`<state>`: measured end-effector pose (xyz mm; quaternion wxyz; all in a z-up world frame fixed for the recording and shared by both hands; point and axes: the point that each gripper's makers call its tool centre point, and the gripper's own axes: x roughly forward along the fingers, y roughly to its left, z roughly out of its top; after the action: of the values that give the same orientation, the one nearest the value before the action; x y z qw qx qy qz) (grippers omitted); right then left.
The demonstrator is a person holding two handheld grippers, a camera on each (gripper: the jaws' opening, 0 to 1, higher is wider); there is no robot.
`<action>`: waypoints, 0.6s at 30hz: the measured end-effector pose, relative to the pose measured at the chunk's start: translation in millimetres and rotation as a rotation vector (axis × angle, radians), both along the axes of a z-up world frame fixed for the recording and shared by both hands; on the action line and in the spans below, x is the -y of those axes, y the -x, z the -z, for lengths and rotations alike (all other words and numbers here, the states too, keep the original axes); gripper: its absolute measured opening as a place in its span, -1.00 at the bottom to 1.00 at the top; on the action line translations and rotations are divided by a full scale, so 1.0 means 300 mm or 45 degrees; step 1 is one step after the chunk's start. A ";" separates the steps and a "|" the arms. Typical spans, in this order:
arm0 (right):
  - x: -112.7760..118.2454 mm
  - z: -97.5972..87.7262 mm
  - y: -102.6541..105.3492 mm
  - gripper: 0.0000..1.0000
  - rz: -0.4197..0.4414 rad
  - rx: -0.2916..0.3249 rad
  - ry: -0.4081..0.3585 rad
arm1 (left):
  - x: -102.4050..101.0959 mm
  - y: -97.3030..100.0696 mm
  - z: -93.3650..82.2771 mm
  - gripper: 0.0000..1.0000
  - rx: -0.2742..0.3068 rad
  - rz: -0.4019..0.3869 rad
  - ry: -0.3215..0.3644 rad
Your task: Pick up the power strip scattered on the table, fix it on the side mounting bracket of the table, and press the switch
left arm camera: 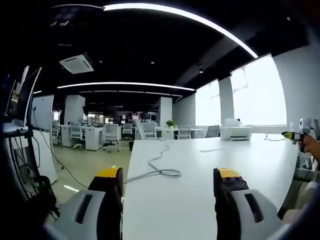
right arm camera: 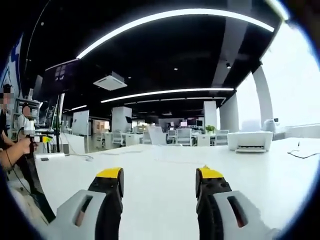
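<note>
Yellow-tipped jaws of the left gripper (left arm camera: 170,180) stand wide apart over the near edge of the white table (left arm camera: 240,160), holding nothing. Beyond them, on the table, a grey cable (left arm camera: 159,167) lies in a loop and runs away toward the far end. The power strip itself cannot be made out. On the far side of the table stands a white printer (left arm camera: 236,132). The right gripper (right arm camera: 159,181) is also spread open and empty above the table (right arm camera: 165,165); the printer (right arm camera: 250,140) is at its far right.
</note>
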<state>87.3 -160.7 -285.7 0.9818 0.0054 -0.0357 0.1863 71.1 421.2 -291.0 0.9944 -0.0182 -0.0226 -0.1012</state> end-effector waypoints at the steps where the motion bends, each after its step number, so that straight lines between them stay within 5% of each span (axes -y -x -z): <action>1: 0.001 0.000 0.000 0.08 -0.001 0.000 -0.001 | 0.000 0.000 0.000 0.56 0.001 0.000 0.001; 18: -0.021 -0.001 -0.008 0.06 -0.019 -0.005 0.004 | 0.022 0.000 0.011 0.53 -0.010 0.004 0.005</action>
<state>89.6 -154.4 -285.4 0.9805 0.0045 -0.0335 0.1935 70.9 414.6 -294.5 0.9943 -0.0207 -0.0187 -0.1028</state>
